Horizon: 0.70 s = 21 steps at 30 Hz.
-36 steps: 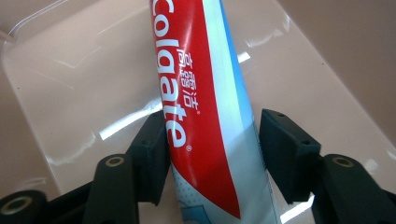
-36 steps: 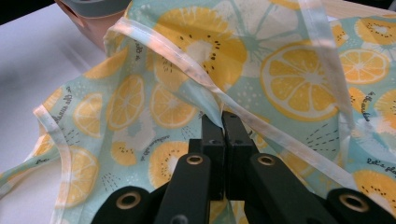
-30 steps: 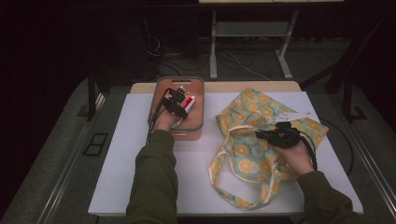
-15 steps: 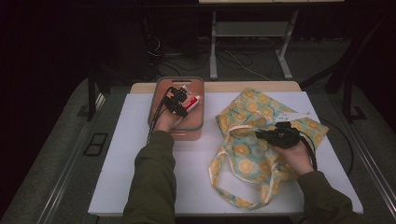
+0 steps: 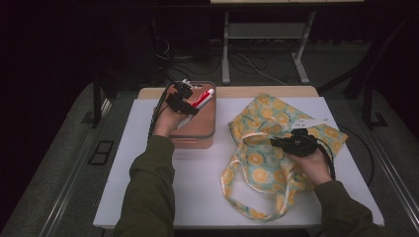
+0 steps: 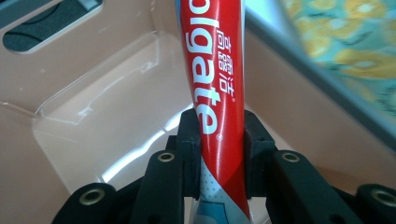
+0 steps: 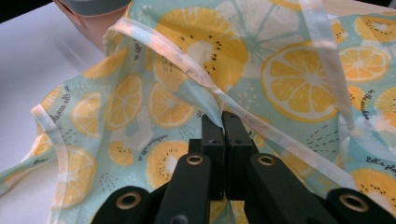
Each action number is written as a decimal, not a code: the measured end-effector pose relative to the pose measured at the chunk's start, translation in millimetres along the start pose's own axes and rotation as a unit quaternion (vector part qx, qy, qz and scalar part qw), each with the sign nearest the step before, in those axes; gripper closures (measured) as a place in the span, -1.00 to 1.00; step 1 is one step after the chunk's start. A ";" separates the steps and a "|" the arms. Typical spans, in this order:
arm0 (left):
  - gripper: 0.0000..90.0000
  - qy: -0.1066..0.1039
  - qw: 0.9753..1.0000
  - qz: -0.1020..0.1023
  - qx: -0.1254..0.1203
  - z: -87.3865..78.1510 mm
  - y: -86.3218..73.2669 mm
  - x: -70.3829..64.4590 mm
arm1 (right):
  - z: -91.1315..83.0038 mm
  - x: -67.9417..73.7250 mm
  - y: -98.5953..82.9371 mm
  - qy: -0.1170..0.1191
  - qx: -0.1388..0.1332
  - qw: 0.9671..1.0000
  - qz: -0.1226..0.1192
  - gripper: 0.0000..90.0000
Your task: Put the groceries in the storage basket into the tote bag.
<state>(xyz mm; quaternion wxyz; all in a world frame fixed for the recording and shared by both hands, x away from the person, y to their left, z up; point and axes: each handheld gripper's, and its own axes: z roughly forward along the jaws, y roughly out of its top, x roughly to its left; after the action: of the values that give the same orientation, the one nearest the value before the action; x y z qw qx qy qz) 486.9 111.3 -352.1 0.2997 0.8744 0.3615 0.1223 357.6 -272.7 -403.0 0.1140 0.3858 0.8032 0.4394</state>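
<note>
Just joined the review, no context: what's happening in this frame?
A person works at a white table with a gripper in each hand. The left gripper is shut on a red Colgate toothpaste tube, held over the pink plastic bin. The right gripper pinches the edge of a lemon-print fabric tote bag lying on the table beside the bin. It looks like the toothpaste is headed for the bag, though that's a guess.
</note>
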 end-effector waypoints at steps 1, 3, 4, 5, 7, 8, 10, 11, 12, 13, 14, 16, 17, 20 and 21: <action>0.61 -0.007 1.000 0.003 -0.003 -4.4 -0.7 -2.8 | 0.3 0.1 0.1 -0.001 0.001 1.000 -0.001 0.97; 0.62 -0.021 1.000 0.007 -0.006 -13.1 -2.0 -8.7 | 0.7 0.4 0.2 -0.001 0.002 1.000 -0.001 0.97; 0.62 -0.025 1.000 0.010 -0.006 -17.3 -2.9 -12.6 | 0.7 0.6 0.4 -0.001 0.003 1.000 -0.002 0.98; 0.61 -0.029 0.999 0.013 -0.007 -21.3 -4.0 -16.8 | 0.7 0.7 0.5 -0.002 0.003 1.000 -0.002 0.98; 0.61 -0.034 0.999 0.021 -0.009 -28.7 -6.6 -26.2 | 0.8 0.7 0.8 -0.003 0.004 1.000 -0.004 0.98; 0.61 -0.038 0.999 0.026 -0.011 -31.9 -8.4 -31.4 | 1.0 0.4 0.8 -0.004 0.004 1.000 -0.005 0.98; 0.61 -0.053 0.998 0.036 -0.013 -36.8 -12.5 -41.3 | 1.4 -0.2 0.7 -0.004 0.005 1.000 -0.003 0.98; 0.61 -0.060 0.997 0.041 -0.014 -38.6 -14.7 -47.2 | 1.5 -0.3 0.8 -0.004 0.005 1.000 -0.003 0.97; 0.61 -0.068 0.997 0.046 -0.014 -40.1 -16.7 -52.7 | 1.4 -0.2 0.9 -0.004 0.006 1.000 -0.004 0.98; 0.61 -0.075 0.996 0.053 -0.013 -41.7 -18.5 -58.3 | 1.3 -0.1 1.0 -0.005 0.006 1.000 -0.005 0.97; 0.61 -0.082 0.995 0.059 -0.016 -43.0 -20.6 -64.6 | 1.3 0.0 1.0 -0.006 0.005 1.000 -0.006 0.98; 0.61 -0.094 0.993 0.069 -0.020 -45.0 -24.4 -77.1 | 1.5 0.1 1.0 -0.006 0.006 1.000 -0.007 0.97; 0.61 -0.101 0.992 0.074 -0.023 -45.4 -26.3 -83.3 | 1.8 0.4 1.0 -0.006 0.006 1.000 -0.005 0.97; 0.61 -0.117 0.989 0.092 -0.023 -44.1 -31.6 -102.2 | 2.7 1.2 1.0 -0.006 0.008 1.000 -0.006 0.97; 0.61 -0.122 0.987 0.098 -0.022 -42.3 -33.4 -109.1 | 3.0 1.5 1.0 -0.006 0.008 1.000 -0.005 0.98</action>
<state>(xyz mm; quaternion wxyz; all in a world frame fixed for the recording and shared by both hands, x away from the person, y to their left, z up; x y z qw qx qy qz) 372.7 71.5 -338.8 0.3473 0.9071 0.2322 0.0515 358.7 -269.5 -403.8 0.1180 0.3856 0.8079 0.4297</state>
